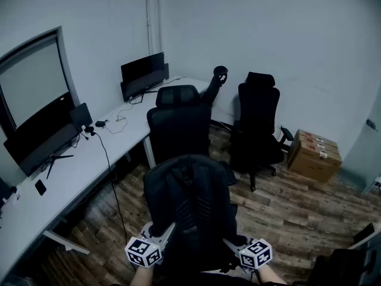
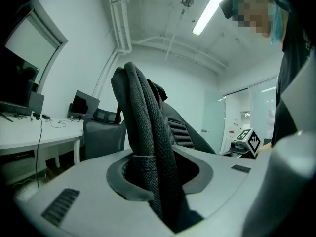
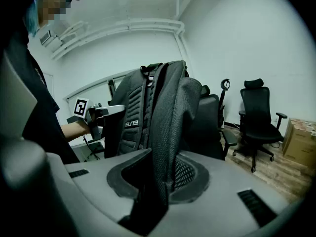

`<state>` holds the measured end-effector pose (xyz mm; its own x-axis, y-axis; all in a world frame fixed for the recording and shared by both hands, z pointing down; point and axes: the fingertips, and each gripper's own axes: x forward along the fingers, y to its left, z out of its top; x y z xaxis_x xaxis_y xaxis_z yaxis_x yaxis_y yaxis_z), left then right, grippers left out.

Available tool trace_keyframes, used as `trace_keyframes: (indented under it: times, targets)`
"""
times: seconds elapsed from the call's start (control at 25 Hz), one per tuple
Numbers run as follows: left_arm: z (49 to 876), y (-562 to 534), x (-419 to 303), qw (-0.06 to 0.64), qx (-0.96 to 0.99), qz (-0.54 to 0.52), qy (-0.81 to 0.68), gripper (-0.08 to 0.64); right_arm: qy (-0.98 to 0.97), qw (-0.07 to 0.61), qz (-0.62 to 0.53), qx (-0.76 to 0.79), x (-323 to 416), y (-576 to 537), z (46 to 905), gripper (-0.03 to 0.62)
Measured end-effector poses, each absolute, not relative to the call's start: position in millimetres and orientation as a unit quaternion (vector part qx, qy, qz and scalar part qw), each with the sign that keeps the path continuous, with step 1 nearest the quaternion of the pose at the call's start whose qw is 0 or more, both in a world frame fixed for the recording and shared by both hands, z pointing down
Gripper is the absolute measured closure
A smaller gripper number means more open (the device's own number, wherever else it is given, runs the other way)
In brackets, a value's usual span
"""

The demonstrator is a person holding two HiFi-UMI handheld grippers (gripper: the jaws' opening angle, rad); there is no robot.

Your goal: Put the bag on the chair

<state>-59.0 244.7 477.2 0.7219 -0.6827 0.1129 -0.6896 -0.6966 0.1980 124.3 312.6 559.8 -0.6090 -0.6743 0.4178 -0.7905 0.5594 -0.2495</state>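
The black backpack (image 1: 189, 201) filled the lower middle of the head view. Its bottom merged into the dark at the frame's lower edge, so what lay under it could not be made out. It covered the seat of the nearest office chair (image 1: 177, 127); only that chair's backrest and headrest rose above the pack. The pack stood upright just in front of this chair and was not on it.

The white desk (image 1: 77, 171) ran along the left, close beside the chair. To the right, bare wooden floor (image 1: 286, 213) lay open as far as a second office chair (image 1: 257, 121) and a cardboard box (image 1: 314, 155) near the wall.

The left gripper (image 1: 164, 236) and right gripper (image 1: 233, 243) came in from the lower edge, one at each side of the pack. Both angled inward toward it, and the arms behind them were cut off. In the left gripper view the jaws were clenched on a woven shoulder strap (image 2: 148, 132) that ran up between them. In the right gripper view the jaws were clamped on a mesh-padded strap (image 3: 168, 132).
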Motion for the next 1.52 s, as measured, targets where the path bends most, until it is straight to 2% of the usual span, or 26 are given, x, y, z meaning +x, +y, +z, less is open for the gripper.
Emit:
trace_keyframes:
  times: [0.36,1.0,1.52]
  targets:
    - [485,210,-57,0.123,0.925,0.021,-0.36,0.434,-0.863,0.14,0.221,0.432,124,284,566,0.486]
    - [491,35,-117,0.147,0.935,0.021,-0.323,0.434,-0.838,0.15,0.234,0.469,59,126,564,0.486]
    - [501,-70,-134,0.154,0.944,0.022,-0.292,0.434,-0.819,0.149,0.243,0.498,37,33,571,0.486]
